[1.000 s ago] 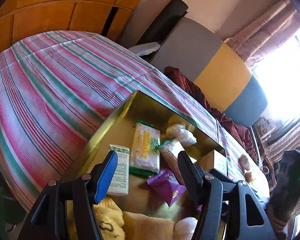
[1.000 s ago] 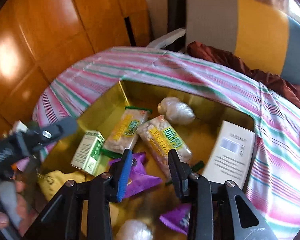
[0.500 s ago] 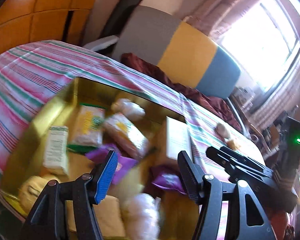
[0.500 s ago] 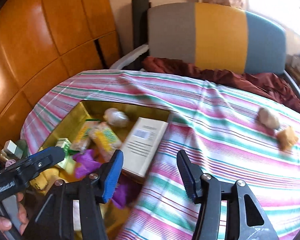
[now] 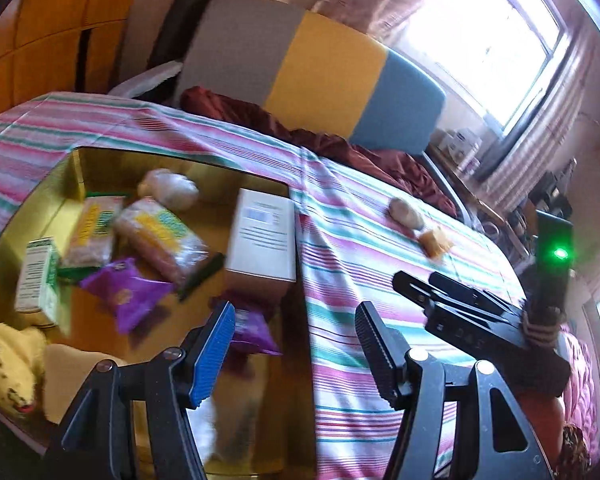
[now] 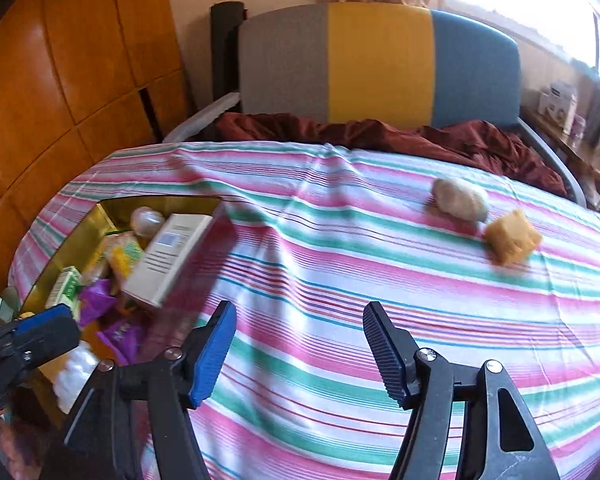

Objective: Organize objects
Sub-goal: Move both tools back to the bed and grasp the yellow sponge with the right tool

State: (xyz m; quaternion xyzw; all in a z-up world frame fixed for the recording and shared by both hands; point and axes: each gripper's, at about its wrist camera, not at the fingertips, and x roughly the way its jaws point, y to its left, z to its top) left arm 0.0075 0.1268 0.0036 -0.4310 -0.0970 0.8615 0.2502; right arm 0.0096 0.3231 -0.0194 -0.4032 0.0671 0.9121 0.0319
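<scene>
A gold box (image 5: 180, 158) on the striped cloth holds a white box (image 5: 262, 240), snack packs (image 5: 160, 236), purple packets (image 5: 128, 290), a green-and-white carton (image 5: 38, 276) and a yellow plush (image 5: 8, 364). My left gripper (image 5: 296, 344) hangs open over the box's right edge with nothing between its fingers. To the right, on the cloth, lie a pale wrapped lump (image 6: 460, 199) and an orange packet (image 6: 510, 236). My right gripper (image 6: 298, 344) is over bare cloth, well short of them; its jaws are opening and empty. The gold box (image 6: 60, 256) is at its left.
Behind the table stands a seat back in grey, yellow and blue (image 6: 380, 64) with a dark red blanket (image 6: 380, 132) bunched at its foot. Wooden cabinet doors (image 6: 60, 60) fill the left. A bright window (image 5: 480, 28) and a cluttered sill are on the right.
Both views have swung right, away from the box's inside toward the open cloth. The right jaws, close together over a purple packet a second ago, have spread apart and are empty.
</scene>
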